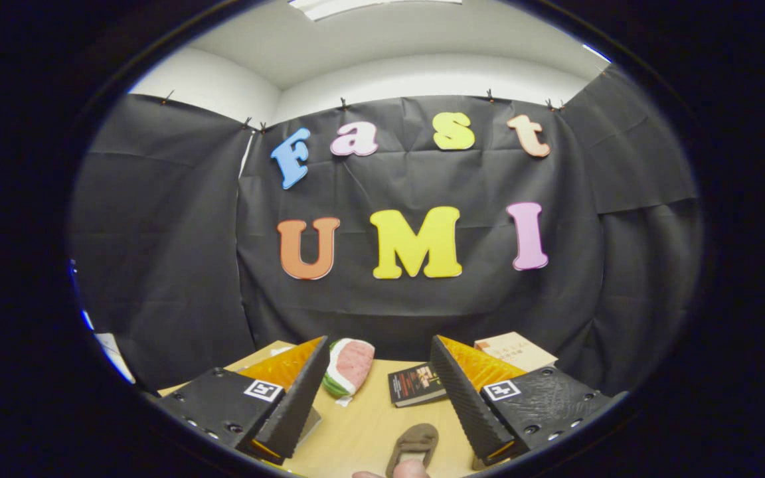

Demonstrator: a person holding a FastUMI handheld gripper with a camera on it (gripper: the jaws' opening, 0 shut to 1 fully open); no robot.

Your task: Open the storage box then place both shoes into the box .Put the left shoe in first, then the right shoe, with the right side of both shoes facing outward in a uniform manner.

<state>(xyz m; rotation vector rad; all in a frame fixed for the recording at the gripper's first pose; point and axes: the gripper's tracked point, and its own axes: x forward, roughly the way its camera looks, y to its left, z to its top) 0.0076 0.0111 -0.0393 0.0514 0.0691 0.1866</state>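
1. The tongs [379, 398] stand wide open at the bottom of the frame, holding nothing.
2. A brown shoe [413, 447] lies on the wooden surface [362, 425] between the fingers, bottom centre.
3. Beyond them: a watermelon-slice toy [349, 366], a dark book [417, 384], a tan book [515, 350].

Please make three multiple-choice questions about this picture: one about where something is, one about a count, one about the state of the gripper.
1. Where is the shoe?
A. on the table, between the fingers
B. on the black book
C. inside a box

2. How many books lie on the table?
A. none
B. two
C. five

3. How is the gripper?
A. shut on the shoe
B. shut on a book
C. open, holding nothing

Answers:
1 A, the brown shoe lies on the wood between the fingers.
2 B, a black book and a tan book beyond it.
3 C, the fingers stand wide apart with bare table between.
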